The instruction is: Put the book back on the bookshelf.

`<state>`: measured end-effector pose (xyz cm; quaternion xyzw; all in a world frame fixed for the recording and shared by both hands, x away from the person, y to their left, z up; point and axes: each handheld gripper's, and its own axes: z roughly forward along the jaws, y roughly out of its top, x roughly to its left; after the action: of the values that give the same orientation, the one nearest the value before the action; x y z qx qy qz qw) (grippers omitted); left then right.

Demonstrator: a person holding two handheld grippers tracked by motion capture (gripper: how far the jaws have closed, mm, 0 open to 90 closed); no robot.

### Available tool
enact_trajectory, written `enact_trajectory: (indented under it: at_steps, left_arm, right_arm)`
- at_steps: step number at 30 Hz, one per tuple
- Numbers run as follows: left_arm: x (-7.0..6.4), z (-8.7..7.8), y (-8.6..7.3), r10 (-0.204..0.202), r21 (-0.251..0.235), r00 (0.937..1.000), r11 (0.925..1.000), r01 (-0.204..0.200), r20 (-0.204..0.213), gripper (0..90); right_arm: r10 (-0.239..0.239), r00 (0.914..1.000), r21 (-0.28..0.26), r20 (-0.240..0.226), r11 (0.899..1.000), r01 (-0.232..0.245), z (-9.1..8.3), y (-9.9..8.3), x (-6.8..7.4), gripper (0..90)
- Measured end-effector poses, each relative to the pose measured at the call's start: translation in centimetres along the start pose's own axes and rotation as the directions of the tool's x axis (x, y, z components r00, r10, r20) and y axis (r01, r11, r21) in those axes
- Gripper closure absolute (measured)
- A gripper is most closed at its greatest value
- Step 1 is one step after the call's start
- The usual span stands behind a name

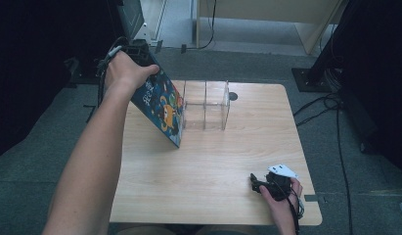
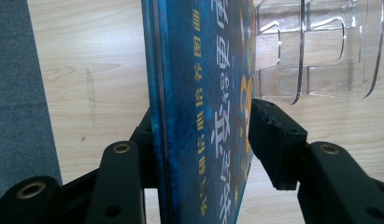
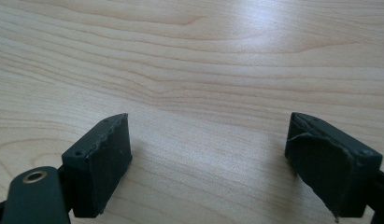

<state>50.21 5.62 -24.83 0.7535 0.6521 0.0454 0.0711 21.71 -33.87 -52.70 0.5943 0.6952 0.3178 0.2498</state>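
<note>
The wooden desk (image 1: pixel 213 166) takes up the centre of the high view, with grey floor around it. My left arm reaches up the left of that frame. A blue illustrated book (image 1: pixel 162 105) stands tilted on its lower edge at upper centre-left, its right side just beside a clear acrylic divider rack (image 1: pixel 206 105). My left tongs (image 2: pixel 203 140) clamp the book's upper part, one jaw on each cover. At lower right, my right tongs (image 3: pixel 208 149) rest low over bare wood, jaws spread wide, holding nothing.
</note>
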Motion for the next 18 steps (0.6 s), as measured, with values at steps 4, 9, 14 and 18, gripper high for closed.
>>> enact_trajectory:
  at_steps: [4, 9, 14, 18]
  left_arm:
    - [0.13, -0.04, -0.01, -0.003, -0.004, 1.0000, 1.0000, 0.003, 0.007, 49.3]
    - [0.37, -0.18, -0.03, -0.004, -0.006, 0.9999, 1.0000, 0.004, 0.011, 48.0]
    - [0.55, -0.33, -0.04, -0.006, -0.016, 0.9998, 0.9999, 0.006, 0.021, 47.2]
    - [0.70, -0.49, -0.04, -0.009, -0.024, 0.9992, 0.9997, 0.010, 0.039, 46.9]
  right_arm:
    - [0.002, 1.0000, 0.000, -0.002, 1.000, -0.002, -0.01, 0.00, -0.02, 14.1]
    - [0.002, 1.0000, 0.000, -0.003, 1.000, -0.002, -0.02, -0.01, -0.04, 14.1]
    - [0.001, 1.0000, 0.000, -0.003, 1.000, -0.001, -0.02, -0.01, -0.04, 14.1]
    - [0.001, 1.0000, 0.000, -0.002, 1.000, -0.001, -0.01, -0.01, -0.04, 14.1]
